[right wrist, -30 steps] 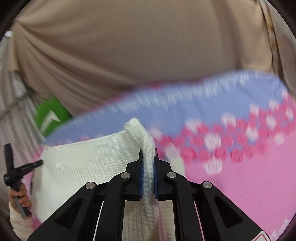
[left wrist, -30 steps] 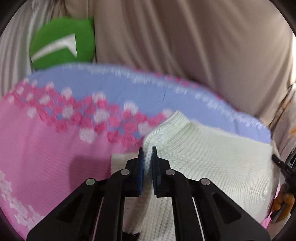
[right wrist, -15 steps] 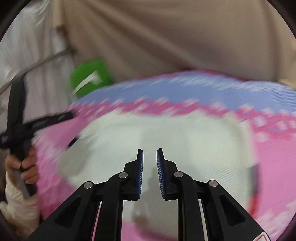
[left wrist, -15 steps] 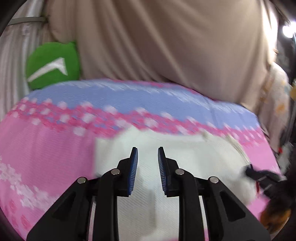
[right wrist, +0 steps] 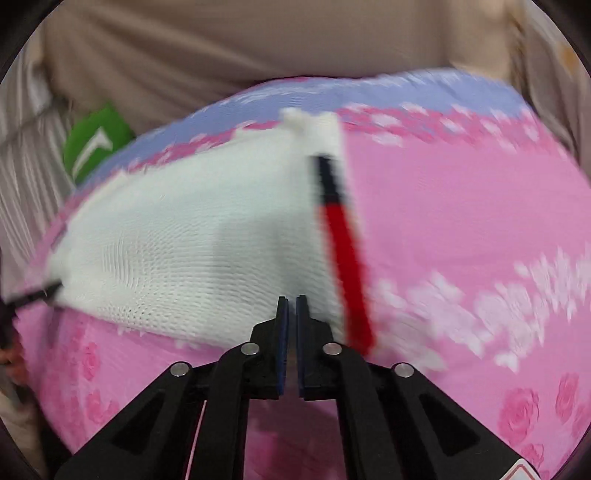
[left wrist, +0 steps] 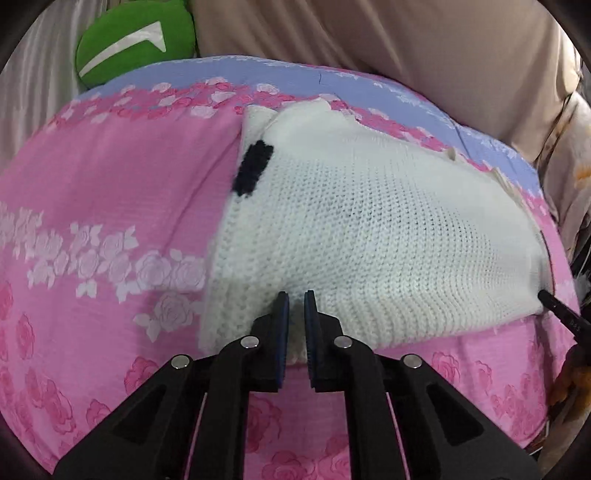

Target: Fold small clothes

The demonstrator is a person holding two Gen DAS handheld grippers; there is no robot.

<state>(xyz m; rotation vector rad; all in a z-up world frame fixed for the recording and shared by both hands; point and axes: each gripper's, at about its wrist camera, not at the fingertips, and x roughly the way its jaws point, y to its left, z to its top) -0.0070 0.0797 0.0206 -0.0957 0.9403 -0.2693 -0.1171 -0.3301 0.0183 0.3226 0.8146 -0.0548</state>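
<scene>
You have the sweater (left wrist: 369, 229) lying flat on the bedspread (left wrist: 110, 206), its ribbed hem nearest you; your left gripper (left wrist: 293, 306) is clenched on the hem near the left corner, with white knit pinched between the pads; your right gripper (right wrist: 290, 310) is clenched on the hem at the other corner, just inside the red stripe (right wrist: 347, 266), though blur makes that pinch less sure. By the look of it, you are starting a fold that carries the hem away from you toward the far edge.

The next move calls for lifting both corners together and keeping them level, so the knit does not skew; carry them far enough to meet the top edge near the black patch (left wrist: 253, 170), then lower before you let go.

The sweater's far edge lies close to the blue band (left wrist: 258, 74) of the bedspread, and a curtain (left wrist: 369, 29) hangs right behind it; a green cushion (left wrist: 136, 37) sits at the far left; pink cloth lies bare to either side, so you have room sideways but little beyond the top.
</scene>
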